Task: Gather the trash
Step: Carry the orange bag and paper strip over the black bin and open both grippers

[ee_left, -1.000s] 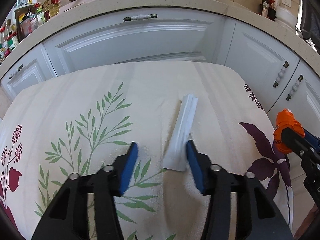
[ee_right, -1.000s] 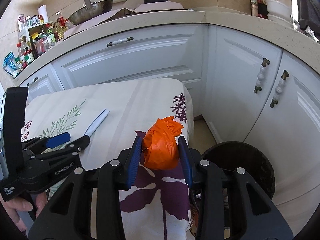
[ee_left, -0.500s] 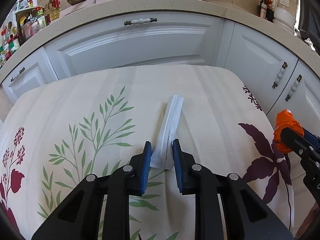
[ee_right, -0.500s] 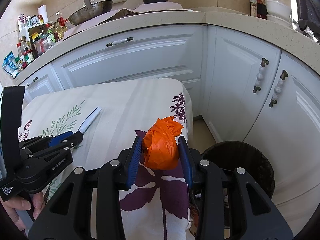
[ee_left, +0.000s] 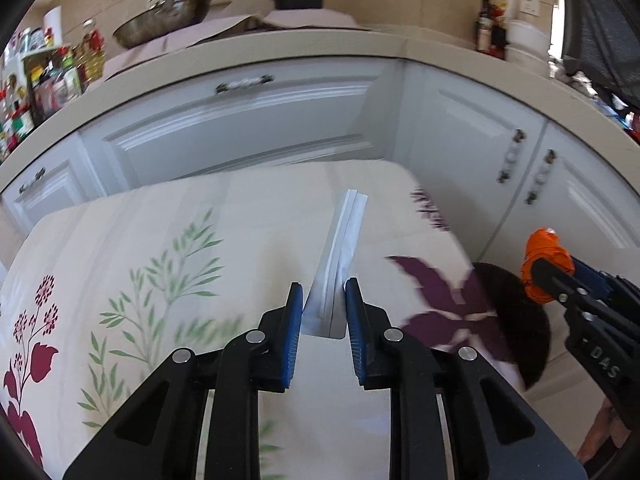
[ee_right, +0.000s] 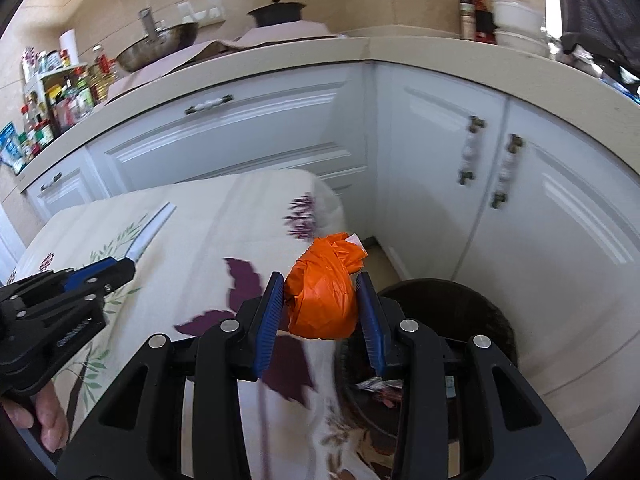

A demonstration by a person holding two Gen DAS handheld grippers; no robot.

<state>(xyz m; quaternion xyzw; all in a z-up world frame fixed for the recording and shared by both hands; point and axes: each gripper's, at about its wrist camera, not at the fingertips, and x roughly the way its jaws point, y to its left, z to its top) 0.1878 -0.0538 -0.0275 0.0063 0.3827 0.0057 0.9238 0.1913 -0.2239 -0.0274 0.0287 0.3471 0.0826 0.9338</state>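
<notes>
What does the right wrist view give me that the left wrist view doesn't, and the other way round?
Only the right wrist view: scraps already lying inside the dark bin, and a hand on the left claw's handle.

Only the left wrist view: the blue pads of the left claw pinching the near end of the white folded strip from both sides.

Both: the floral tablecloth, the white cabinets, and the right claw shut on the orange bag wad, beside or above the bin.

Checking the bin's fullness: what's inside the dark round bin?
Inside the dark round bin, a few scraps of wrapper litter show; the right gripper and tablecloth hide the rest.
</notes>
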